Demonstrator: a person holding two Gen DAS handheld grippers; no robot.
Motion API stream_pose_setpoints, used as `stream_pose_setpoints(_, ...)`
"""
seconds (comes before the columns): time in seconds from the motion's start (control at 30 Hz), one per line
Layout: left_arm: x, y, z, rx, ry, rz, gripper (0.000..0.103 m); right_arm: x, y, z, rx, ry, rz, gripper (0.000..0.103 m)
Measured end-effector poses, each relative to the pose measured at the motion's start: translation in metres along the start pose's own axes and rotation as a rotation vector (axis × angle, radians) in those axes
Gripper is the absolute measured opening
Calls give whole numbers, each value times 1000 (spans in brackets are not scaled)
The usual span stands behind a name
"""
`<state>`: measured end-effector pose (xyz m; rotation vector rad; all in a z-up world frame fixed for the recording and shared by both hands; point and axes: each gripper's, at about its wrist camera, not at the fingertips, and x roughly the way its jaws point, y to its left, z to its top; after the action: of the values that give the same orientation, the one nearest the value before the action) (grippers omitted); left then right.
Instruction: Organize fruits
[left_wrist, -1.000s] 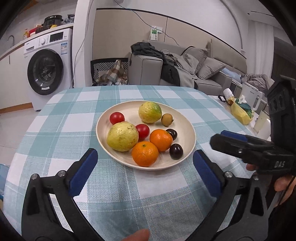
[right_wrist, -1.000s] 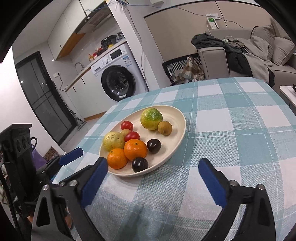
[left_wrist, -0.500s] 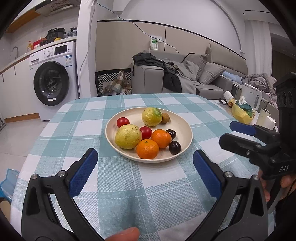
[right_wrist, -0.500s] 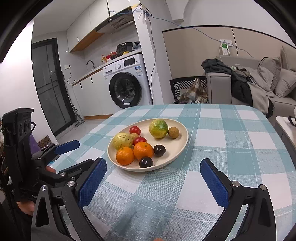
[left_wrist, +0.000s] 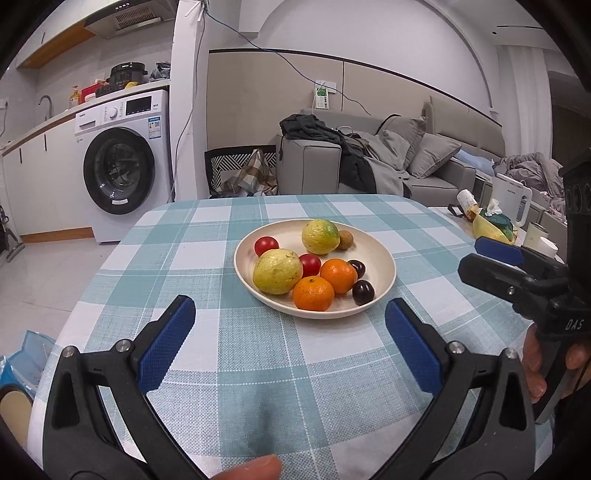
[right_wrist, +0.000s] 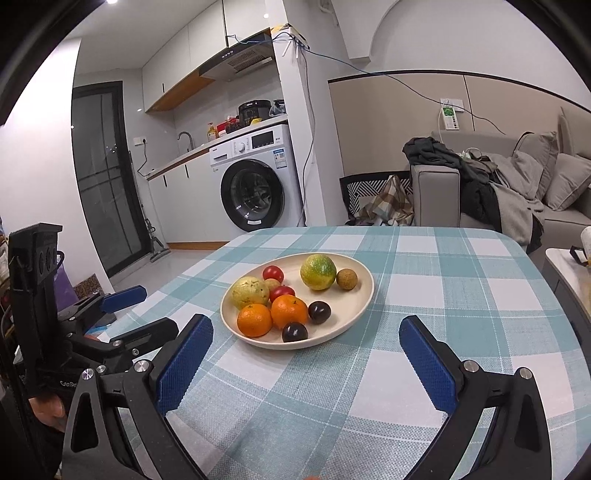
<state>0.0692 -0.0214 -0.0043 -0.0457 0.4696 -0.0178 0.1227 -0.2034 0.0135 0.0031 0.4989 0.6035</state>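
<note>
Fruits (left_wrist: 314, 266), mixed colours, piled on plate (left_wrist: 384, 258)

Black clamp-style grippers (left_wrist: 290, 345), blue textured pads (left_wrist: 166, 347), silver screws; side marking perhaps "DAS".

Washing machine (left_wrist: 118, 162), sofa (left_wrist: 369, 162), kettle (left_wrist: 511, 201)

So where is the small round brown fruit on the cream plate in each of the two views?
Left wrist view: the small round brown fruit sits at the plate's far right, touching the green-yellow fruit.
Right wrist view: it sits right of the same fruit.
Shared landmark: the white washing machine.
</note>
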Motion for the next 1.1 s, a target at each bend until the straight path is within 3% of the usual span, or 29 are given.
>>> stream_pose_setpoints(1.1, 8, 3, 3, -13, 7, -5, 103, -6, -3, 0, 14, -17, -7, 103)
